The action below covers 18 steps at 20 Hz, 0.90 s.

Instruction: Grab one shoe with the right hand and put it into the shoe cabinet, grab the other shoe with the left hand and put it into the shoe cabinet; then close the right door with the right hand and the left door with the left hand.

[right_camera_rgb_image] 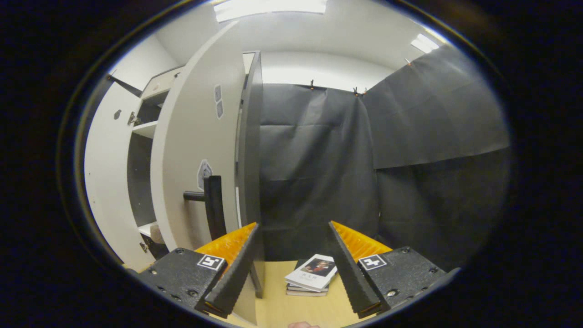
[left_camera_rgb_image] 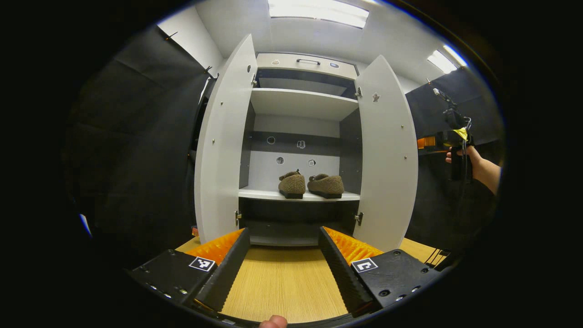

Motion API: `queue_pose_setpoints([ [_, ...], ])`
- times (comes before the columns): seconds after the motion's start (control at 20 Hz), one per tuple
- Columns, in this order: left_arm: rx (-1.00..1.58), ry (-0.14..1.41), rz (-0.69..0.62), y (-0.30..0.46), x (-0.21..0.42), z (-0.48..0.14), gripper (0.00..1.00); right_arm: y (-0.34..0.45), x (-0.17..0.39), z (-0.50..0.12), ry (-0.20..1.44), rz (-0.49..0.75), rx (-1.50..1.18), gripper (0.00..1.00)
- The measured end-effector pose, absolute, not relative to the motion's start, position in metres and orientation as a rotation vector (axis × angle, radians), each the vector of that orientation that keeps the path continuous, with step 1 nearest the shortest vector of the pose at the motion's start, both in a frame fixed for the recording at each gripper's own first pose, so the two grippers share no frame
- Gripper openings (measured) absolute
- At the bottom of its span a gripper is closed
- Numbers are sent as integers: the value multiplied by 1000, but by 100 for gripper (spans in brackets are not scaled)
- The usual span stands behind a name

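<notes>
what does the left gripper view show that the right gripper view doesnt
Left gripper view alone: two brown shoes side by side on a shelf inside the cabinet, both doors open, and, off to the right, a hand holding the right tongs.

Right gripper view alone: the right door's black handle up close, and a stack of books on the tabletop.

Both: the open white cabinet, the right door, the wooden tabletop, and each view's own open, empty tongs.

You had two brown shoes (left_camera_rgb_image: 292,184) (left_camera_rgb_image: 326,185) on one shelf, two cabinet doors (left_camera_rgb_image: 223,141) (left_camera_rgb_image: 386,150) standing open, two grippers (left_camera_rgb_image: 283,264) (right_camera_rgb_image: 294,269) in play, and one small stack of books (right_camera_rgb_image: 312,274) on the table (left_camera_rgb_image: 282,282).
</notes>
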<state>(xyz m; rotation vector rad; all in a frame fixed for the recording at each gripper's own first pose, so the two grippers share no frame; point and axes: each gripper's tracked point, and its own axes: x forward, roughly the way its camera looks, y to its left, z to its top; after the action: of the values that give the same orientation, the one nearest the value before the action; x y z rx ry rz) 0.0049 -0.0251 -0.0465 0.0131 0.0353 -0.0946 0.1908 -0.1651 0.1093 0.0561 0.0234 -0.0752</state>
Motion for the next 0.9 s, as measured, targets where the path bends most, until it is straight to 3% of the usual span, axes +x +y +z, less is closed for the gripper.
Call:
queue_pose_setpoints([
  [0.2,2,50,-98,-26,4,-47,93,-160,199,113,-10,-73,50,87],
  [0.5,27,13,-103,-22,9,-30,93,-144,197,118,-19,-68,-19,89],
  [0.9,27,4,-86,-13,5,-24,93,-58,205,116,-23,124,-3,87],
])
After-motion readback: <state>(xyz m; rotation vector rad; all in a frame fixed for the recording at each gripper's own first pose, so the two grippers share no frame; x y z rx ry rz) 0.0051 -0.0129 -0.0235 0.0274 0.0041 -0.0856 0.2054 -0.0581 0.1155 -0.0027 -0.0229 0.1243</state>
